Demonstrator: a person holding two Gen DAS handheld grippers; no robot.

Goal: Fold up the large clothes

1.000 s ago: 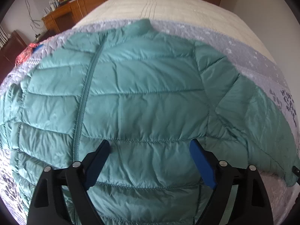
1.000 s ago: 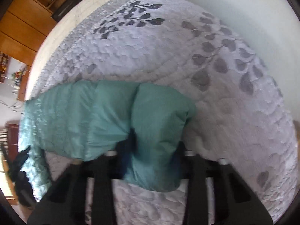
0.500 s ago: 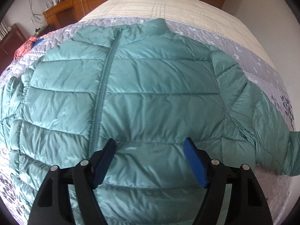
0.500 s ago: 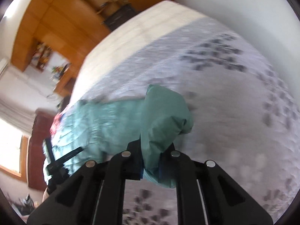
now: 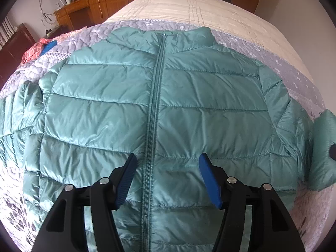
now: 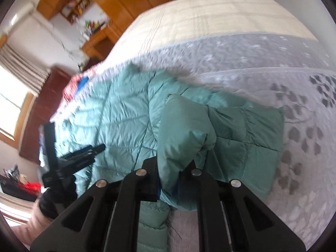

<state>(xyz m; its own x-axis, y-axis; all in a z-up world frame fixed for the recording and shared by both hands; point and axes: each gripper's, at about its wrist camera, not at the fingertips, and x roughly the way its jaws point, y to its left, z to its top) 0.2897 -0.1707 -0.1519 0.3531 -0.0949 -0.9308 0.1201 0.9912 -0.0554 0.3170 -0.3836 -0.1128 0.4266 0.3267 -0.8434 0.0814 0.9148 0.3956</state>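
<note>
A teal quilted puffer jacket lies front up and zipped on the bed, collar away from me. My left gripper is open and empty, hovering over the lower zip. My right gripper is shut on the cuff end of the jacket's right sleeve and holds it lifted and folded back toward the body. That sleeve shows at the right edge of the left wrist view. The left gripper also shows in the right wrist view.
The jacket rests on a grey leaf-patterned quilt over a cream bedspread. A red checked cloth lies at the bed's left edge. A wooden desk and cabinets stand beyond.
My right gripper has lifted the sleeve cuff and carried it in toward the jacket body. My left gripper has shifted left, from over the right front panel to over the zip.
</note>
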